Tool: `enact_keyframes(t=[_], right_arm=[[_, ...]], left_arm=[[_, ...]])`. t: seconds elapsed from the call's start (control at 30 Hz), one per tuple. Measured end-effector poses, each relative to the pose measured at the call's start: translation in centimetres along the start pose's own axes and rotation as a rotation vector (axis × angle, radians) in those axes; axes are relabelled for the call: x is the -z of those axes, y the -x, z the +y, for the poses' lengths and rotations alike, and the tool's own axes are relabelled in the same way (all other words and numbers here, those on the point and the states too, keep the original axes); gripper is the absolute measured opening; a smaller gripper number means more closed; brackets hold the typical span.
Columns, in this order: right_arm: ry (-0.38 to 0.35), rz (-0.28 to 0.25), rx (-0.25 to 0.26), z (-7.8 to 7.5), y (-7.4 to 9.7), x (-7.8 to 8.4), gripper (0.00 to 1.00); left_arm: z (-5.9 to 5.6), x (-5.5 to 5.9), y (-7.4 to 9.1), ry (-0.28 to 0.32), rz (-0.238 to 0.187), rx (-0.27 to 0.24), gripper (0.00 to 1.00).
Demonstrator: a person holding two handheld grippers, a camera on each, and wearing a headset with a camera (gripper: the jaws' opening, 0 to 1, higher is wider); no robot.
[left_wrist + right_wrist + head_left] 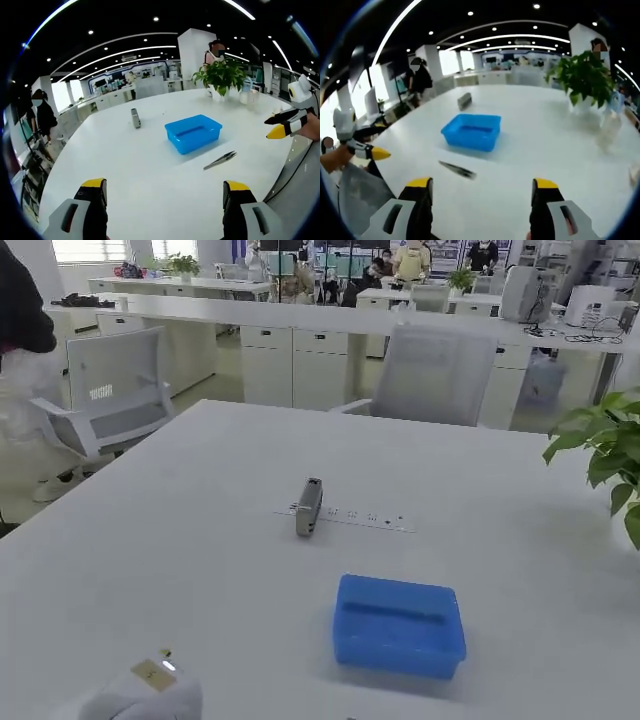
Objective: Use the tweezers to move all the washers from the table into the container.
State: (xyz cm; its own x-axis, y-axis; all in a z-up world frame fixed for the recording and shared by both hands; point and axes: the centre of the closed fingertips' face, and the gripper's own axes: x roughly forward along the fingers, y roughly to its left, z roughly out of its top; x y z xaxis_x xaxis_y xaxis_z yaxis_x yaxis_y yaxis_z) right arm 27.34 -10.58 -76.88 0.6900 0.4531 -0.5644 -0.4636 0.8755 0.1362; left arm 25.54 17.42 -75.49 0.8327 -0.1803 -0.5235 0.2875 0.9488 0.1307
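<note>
The left gripper (164, 187) has its yellow-tipped jaws spread wide with nothing between them, and the right gripper (482, 184) has its jaws spread the same way. Both hang over the near edge of the white surface (200, 540). The blue rectangular plastic container (193, 132) sits towards the middle. The slim metal tweezers (220, 160) lie flat just beside it, on the side towards the near edge, apart from both grippers. The container's inside is too blurred to tell what it holds. In the head view a white gripper body (140, 695) is cut off at the bottom, its jaws hidden; its side cannot be told.
</note>
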Motion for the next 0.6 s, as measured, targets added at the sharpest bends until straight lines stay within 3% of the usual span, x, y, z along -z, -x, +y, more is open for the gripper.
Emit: enact_keyframes(t=[0.6], right_arm=[[0.014, 0.002, -0.021, 0.18, -0.17, 0.11, 0.78]], left_arm=[[0.23, -0.33, 0.62, -0.014, -0.012, -0.029, 0.97]])
